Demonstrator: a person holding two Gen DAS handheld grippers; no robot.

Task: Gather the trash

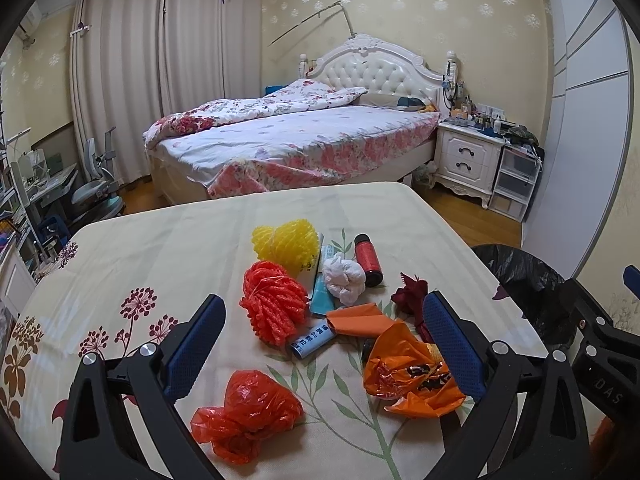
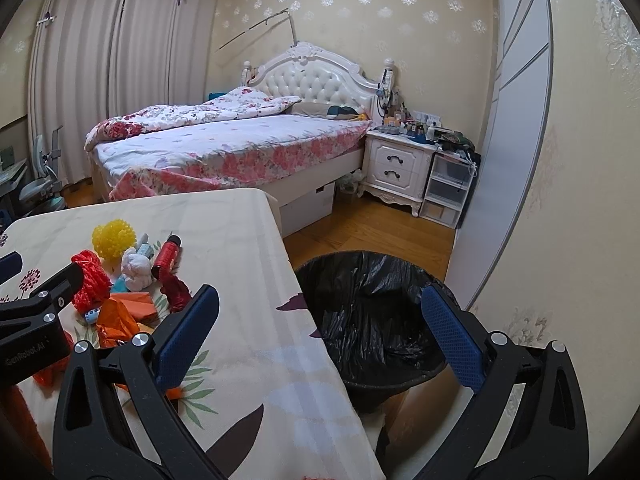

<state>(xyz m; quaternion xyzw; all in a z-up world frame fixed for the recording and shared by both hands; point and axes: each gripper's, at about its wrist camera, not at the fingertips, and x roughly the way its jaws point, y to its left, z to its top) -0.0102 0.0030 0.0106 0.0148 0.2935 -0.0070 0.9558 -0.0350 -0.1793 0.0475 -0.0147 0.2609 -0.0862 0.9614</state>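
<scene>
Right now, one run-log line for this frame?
left gripper: open over trash pile | right gripper: open, empty | bin: beside table

The table wears a cream cloth printed with maroon flower heads, brown blossoms and green leafy stems. On it lie a yellow foam net, an orange-red foam net, a white crumpled wad, a red bottle with a black cap, a dark red scrap, an orange paper piece, a red plastic bag and an orange plastic bag with dark print. The bin liner is glossy black. Each hand-held gripper has black arms and blue textured pads.
</scene>
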